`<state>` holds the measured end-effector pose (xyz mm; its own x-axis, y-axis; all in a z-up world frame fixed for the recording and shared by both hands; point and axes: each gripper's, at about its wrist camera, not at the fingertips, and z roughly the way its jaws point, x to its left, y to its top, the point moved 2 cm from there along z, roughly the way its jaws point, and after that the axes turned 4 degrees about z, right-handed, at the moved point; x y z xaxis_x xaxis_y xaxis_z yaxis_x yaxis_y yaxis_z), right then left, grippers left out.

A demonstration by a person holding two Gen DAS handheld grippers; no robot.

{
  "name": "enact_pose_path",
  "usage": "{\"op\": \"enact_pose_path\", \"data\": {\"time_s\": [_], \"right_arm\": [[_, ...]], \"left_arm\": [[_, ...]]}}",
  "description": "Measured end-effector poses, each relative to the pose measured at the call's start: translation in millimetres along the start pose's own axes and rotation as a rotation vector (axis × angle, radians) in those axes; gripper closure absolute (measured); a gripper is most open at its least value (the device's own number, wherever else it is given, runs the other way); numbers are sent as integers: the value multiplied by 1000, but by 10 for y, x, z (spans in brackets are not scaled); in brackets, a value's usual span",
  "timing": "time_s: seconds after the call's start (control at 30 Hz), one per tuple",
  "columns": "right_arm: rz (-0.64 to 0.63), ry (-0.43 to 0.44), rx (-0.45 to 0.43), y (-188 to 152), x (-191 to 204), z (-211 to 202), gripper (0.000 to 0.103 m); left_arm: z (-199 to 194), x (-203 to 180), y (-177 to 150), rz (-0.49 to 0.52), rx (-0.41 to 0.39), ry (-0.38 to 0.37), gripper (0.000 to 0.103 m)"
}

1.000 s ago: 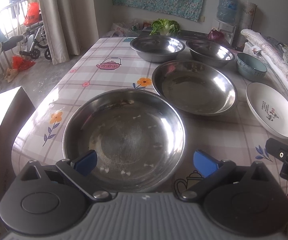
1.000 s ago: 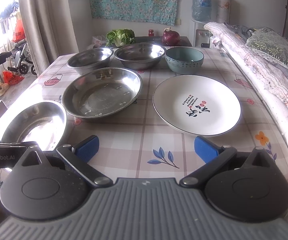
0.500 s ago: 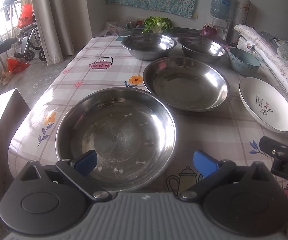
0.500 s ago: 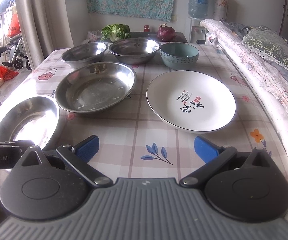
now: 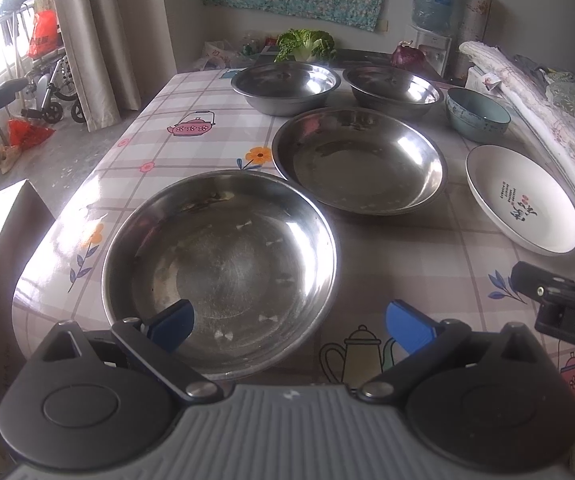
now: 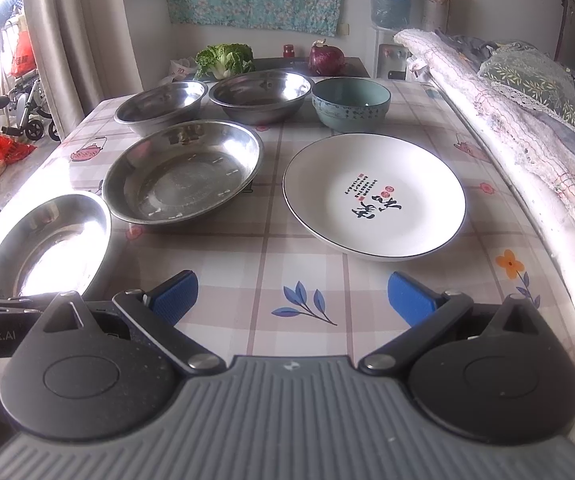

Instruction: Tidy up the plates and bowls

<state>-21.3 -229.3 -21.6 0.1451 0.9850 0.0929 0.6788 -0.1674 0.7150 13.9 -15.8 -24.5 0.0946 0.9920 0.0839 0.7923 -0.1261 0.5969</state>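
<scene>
Plates and bowls sat apart across the table, nearest steel plate at its near-left corner. I held left gripper and right gripper spread wide, empty. That thin, slick rim could slip and clatter off the edge.

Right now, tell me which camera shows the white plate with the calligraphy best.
The right wrist view: the white plate lies near centre, whole rim and black lettering clear. The left wrist view shows the same plate whole but small and foreshortened by the right edge, its lettering unreadable.
</scene>
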Motion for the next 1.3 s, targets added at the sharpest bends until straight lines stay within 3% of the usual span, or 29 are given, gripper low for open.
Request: {"op": "enact_pose_path", "data": {"time_s": [1.3], "right_arm": [[2, 6, -5, 52, -1, -33, 1]], "left_arm": [[-70, -60, 21, 12, -4, -3, 0]]}}
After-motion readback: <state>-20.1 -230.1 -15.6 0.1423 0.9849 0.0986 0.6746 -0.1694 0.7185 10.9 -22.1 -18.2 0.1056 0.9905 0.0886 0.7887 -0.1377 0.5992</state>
